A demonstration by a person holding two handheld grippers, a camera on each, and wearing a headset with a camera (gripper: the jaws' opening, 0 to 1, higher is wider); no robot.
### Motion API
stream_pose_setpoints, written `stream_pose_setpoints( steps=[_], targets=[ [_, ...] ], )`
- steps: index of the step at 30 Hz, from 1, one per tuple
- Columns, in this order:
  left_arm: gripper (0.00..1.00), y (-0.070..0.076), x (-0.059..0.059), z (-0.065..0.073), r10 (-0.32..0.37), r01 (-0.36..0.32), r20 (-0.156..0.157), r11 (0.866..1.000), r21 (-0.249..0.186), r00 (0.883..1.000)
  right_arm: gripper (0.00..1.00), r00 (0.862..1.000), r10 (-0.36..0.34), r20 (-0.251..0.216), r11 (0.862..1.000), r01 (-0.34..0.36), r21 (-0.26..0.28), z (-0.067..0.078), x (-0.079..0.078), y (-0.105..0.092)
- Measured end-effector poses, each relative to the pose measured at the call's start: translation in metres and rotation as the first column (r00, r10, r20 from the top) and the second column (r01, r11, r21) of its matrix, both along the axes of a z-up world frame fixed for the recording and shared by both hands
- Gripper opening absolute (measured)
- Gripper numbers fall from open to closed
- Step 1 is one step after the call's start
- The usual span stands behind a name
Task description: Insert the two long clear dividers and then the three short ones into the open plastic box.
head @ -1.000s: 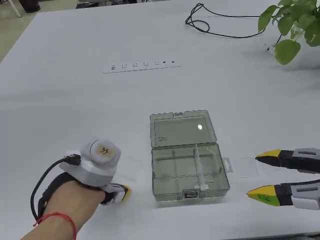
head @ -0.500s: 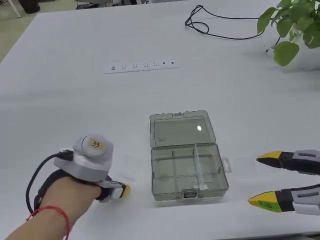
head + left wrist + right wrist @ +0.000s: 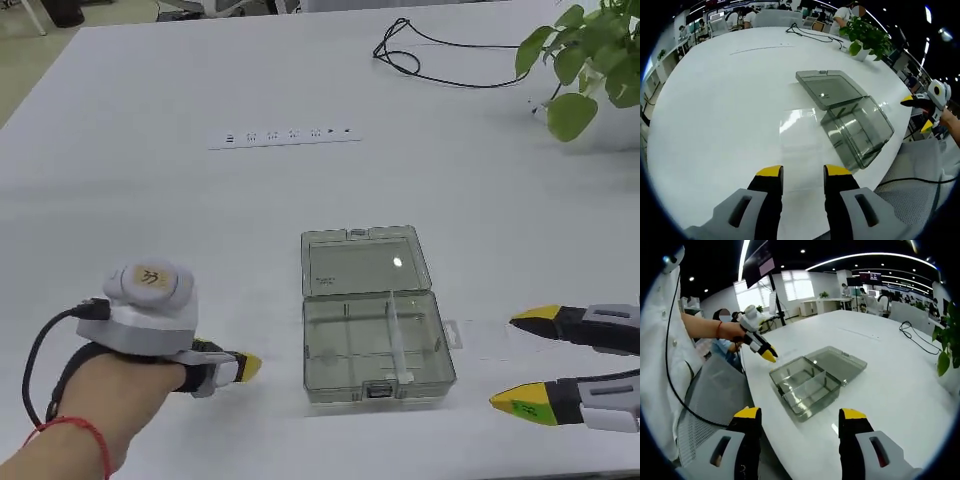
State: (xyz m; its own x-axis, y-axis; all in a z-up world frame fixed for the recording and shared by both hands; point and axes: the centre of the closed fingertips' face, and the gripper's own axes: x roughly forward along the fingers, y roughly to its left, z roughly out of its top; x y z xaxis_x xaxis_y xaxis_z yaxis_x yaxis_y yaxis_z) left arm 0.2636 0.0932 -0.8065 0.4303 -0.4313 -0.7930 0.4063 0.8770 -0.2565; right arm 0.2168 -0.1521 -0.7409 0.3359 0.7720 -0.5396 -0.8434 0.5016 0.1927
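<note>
Well, from my head I see the box (image 3: 340, 386) standing open on the white surface (image 3: 150, 220), its lid (image 3: 365, 260) laid back flat behind it. One clear divider (image 3: 396, 335) stands upright inside, running front to back, right of the middle. My left hand-held gripper (image 3: 240, 367) hovers low, left of the box and apart from it. My right hand-held gripper (image 3: 520, 360) sits right of the box, jaws spread wide with nothing between them. A faint clear piece (image 3: 488, 338) lies flat on the surface between that gripper and the box. Farther back are a power strip (image 3: 283, 135), a cable (image 3: 440, 60) and a plant (image 3: 590, 55)

From the left gripper view, my left hand-held gripper (image 3: 804, 172) has its jaws parted and empty. The box (image 3: 840, 145) lies ahead to the right, the lid (image 3: 830, 90) beyond it, the right hand-held gripper (image 3: 916, 113) past that

From the right gripper view, my right hand-held gripper (image 3: 800, 415) is wide apart and empty, pointing at the box (image 3: 812, 407). The divider (image 3: 805, 383) stands inside, and the left hand-held gripper (image 3: 769, 356) hangs beyond
</note>
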Motion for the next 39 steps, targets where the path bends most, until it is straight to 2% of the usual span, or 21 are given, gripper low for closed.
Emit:
stream_pose_setpoints(
  steps=[4,6,8,10,12,17,21,29,33,36,39],
  targets=[
    [0.3,-0.006,0.0,0.016,0.022,-0.021,0.025,0.998,-0.06,0.999,0.63,1.0,-0.02,-0.01,0.999,0.021,0.032,0.01,0.004,0.011],
    [0.3,-0.009,0.0,0.021,0.027,-0.024,0.034,0.997,-0.08,0.999,0.62,0.999,-0.039,-0.031,0.998,0.041,0.049,0.014,0.006,0.016],
    [0.3,-0.017,-0.001,0.03,0.036,-0.03,0.046,0.993,-0.118,0.998,0.61,0.998,-0.054,-0.03,0.995,0.056,0.077,0.021,0.009,0.024],
    [0.3,-0.023,-0.003,0.037,0.029,-0.021,0.056,0.99,-0.137,0.998,0.61,0.997,-0.068,-0.045,0.993,0.072,0.093,0.027,0.011,0.032],
    [0.3,-0.033,-0.003,0.048,0.041,-0.028,0.067,0.981,-0.193,0.997,0.6,0.996,-0.073,-0.048,0.992,0.078,0.103,0.032,0.012,0.039],
    [0.3,-0.05,-0.005,0.065,0.029,-0.006,0.09,0.97,-0.244,0.996,0.52,0.989,-0.128,-0.075,0.973,0.14,0.181,0.054,0.021,0.066],
    [0.3,-0.063,-0.006,0.077,0.016,0.016,0.109,0.958,-0.287,0.994,0.45,0.985,-0.147,-0.091,0.968,0.162,0.189,0.061,0.026,0.081],
    [0.3,-0.086,-0.008,0.093,-0.016,0.065,0.15,0.943,-0.326,0.988,0.32,0.96,-0.223,-0.171,0.943,0.257,0.212,0.057,0.035,0.104],
    [0.3,-0.097,-0.012,0.096,-0.038,0.091,0.16,0.936,-0.339,0.986,0.27,0.952,-0.233,-0.199,0.938,0.274,0.213,0.054,0.036,0.115],
    [0.3,-0.104,-0.015,0.098,-0.067,0.123,0.176,0.936,-0.33,0.982,0.24,0.94,-0.258,-0.224,0.928,0.306,0.214,0.051,0.038,0.117],
    [0.3,-0.106,-0.016,0.099,-0.077,0.136,0.185,0.935,-0.329,0.98,0.19,0.934,-0.265,-0.241,0.922,0.318,0.219,0.051,0.039,0.119]
  ],
)
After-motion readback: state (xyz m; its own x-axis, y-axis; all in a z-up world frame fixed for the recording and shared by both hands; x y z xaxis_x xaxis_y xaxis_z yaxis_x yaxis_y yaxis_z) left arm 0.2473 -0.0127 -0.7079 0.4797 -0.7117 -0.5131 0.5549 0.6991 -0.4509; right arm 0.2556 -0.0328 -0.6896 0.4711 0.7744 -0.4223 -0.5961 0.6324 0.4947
